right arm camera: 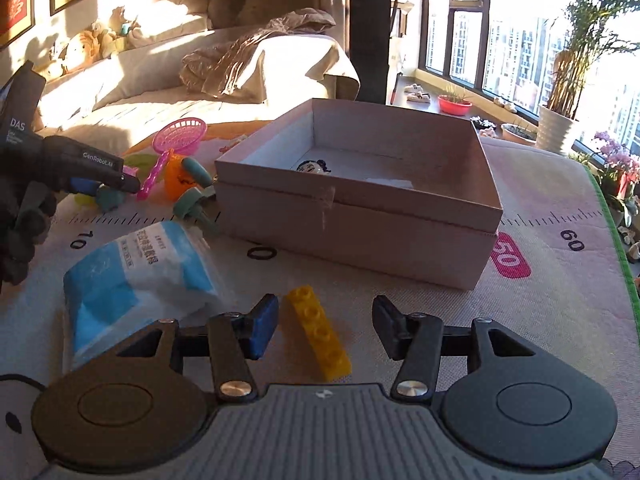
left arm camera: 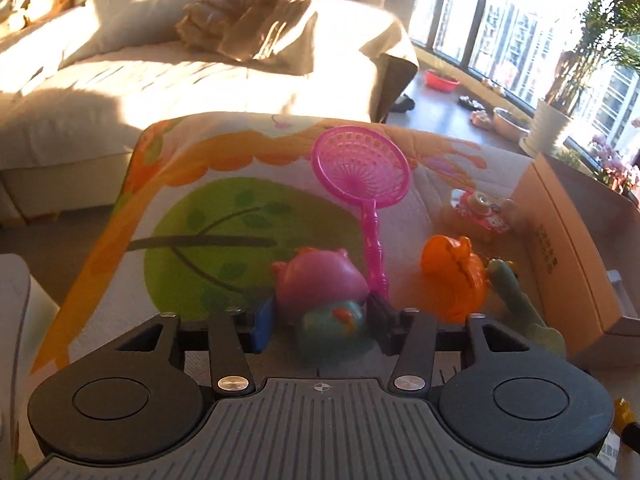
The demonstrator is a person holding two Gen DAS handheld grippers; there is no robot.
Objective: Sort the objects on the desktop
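In the left wrist view my left gripper (left arm camera: 322, 322) stands open around a teal duck toy (left arm camera: 334, 326); whether the pads touch it I cannot tell. A pink pig toy (left arm camera: 318, 282) sits just beyond, with a pink net scoop (left arm camera: 362, 172), an orange toy (left arm camera: 456, 276) and a green toy (left arm camera: 516, 304) nearby. In the right wrist view my right gripper (right arm camera: 324, 330) is open, with a yellow brick (right arm camera: 318, 332) lying on the mat between its fingers. The open cardboard box (right arm camera: 360, 216) stands behind it, holding a small face figure (right arm camera: 314, 167).
A blue-and-white packet (right arm camera: 140, 276) lies left of the right gripper. The left gripper (right arm camera: 100, 184) shows at the far left among the toys. A red toy (left arm camera: 480, 210) lies by the box wall (left arm camera: 560, 248). A sofa and window plants surround the mat.
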